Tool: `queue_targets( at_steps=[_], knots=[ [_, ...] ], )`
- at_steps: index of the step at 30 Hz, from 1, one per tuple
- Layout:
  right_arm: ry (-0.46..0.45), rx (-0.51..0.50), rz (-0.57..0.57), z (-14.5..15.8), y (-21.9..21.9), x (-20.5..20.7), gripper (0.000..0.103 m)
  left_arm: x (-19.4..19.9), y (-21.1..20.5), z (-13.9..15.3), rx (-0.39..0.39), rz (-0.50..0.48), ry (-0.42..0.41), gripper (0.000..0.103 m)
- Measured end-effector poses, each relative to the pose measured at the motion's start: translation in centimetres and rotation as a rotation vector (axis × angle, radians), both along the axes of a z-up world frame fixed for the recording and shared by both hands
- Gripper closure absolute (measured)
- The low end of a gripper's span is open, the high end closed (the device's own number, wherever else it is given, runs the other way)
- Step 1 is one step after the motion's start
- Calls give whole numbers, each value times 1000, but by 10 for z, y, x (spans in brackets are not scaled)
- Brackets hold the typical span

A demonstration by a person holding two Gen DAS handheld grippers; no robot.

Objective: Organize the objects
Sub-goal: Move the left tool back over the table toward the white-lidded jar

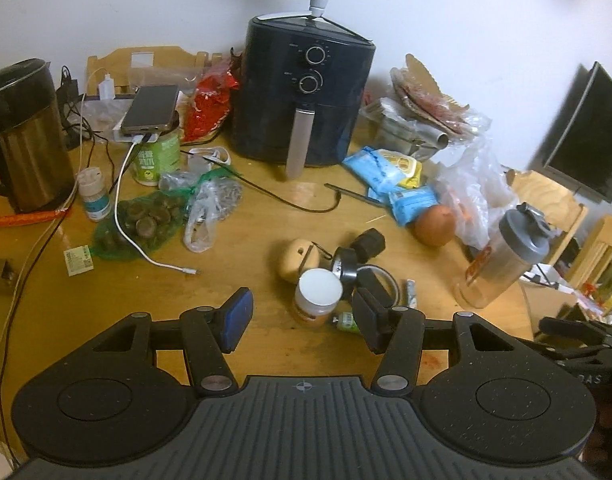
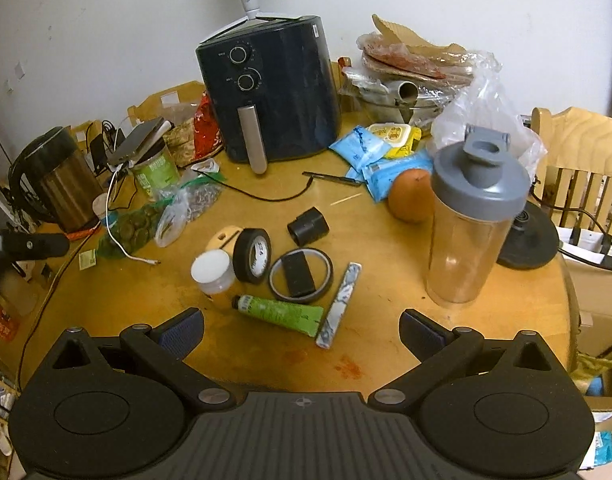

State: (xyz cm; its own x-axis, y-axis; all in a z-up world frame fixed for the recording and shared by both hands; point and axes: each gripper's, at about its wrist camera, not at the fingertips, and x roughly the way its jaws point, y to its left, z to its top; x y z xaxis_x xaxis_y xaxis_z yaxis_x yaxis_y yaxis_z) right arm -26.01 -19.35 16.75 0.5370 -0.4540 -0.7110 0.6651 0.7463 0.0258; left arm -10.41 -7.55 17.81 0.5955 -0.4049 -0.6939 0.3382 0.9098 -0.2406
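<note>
A small white-lidded jar [image 1: 318,295] [image 2: 211,271] stands on the round wooden table [image 2: 386,288] in a cluster with a black tape roll [image 2: 251,256], a thin ring around a black block [image 2: 299,272], a green tube [image 2: 279,314], a wrapped stick [image 2: 340,306] and a black cap [image 2: 308,227]. My left gripper [image 1: 303,320] hovers short of the jar, open, with clear gaps either side. My right gripper [image 2: 301,332] is wide open over bare table, the green tube just beyond its fingertips. Neither holds anything.
A clear shaker bottle [image 2: 470,220] and an orange [image 2: 410,195] stand to the right. A dark air fryer [image 1: 301,92], kettle [image 1: 23,136], green can carrying a phone [image 1: 157,152], snack packets [image 1: 390,172], bags and cables crowd the back. Wooden chairs [image 2: 578,152] flank the table.
</note>
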Motion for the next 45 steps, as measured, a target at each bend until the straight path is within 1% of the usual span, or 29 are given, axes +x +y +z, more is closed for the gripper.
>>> queue_targets(
  at_steps=[7, 12, 14, 17, 21, 25, 31, 37, 42, 43, 44, 45],
  knots=[
    [4, 28, -2, -6, -8, -24, 0, 2, -1, -11, 34, 5, 1, 49],
    [12, 44, -43, -9, -16, -29, 0, 17, -7, -22, 58, -27, 8, 49],
    [14, 42, -57, -8, -18, -29, 0, 24, -9, -24, 52, -48, 3, 49],
    [19, 34, -82, -5, -20, -28, 0, 35, -10, -26, 20, -88, -8, 49],
    [17, 21, -136, -1, -23, -26, 0, 54, -13, -32, 5, -128, -11, 49],
    [20, 6, -188, -1, -22, -23, 0, 66, -16, -39, 11, -170, -12, 49],
    [13, -14, -247, 2, -11, -18, 0, 74, -16, -51, 26, -224, 4, 49],
    [39, -14, -263, 2, 0, -17, 0, 82, -29, -69, 52, -278, 19, 49],
    [39, -4, -285, 1, 4, -21, 0, 85, -46, -84, 82, -352, 30, 48],
    [37, -1, -287, 0, 4, -22, 0, 85, -48, -86, 97, -356, 32, 46],
    [37, 2, -290, 0, 4, -22, 0, 86, -51, -88, 109, -359, 36, 32],
    [36, 5, -292, -1, 4, -23, 0, 86, -53, -90, 113, -360, 35, 25]
  ],
)
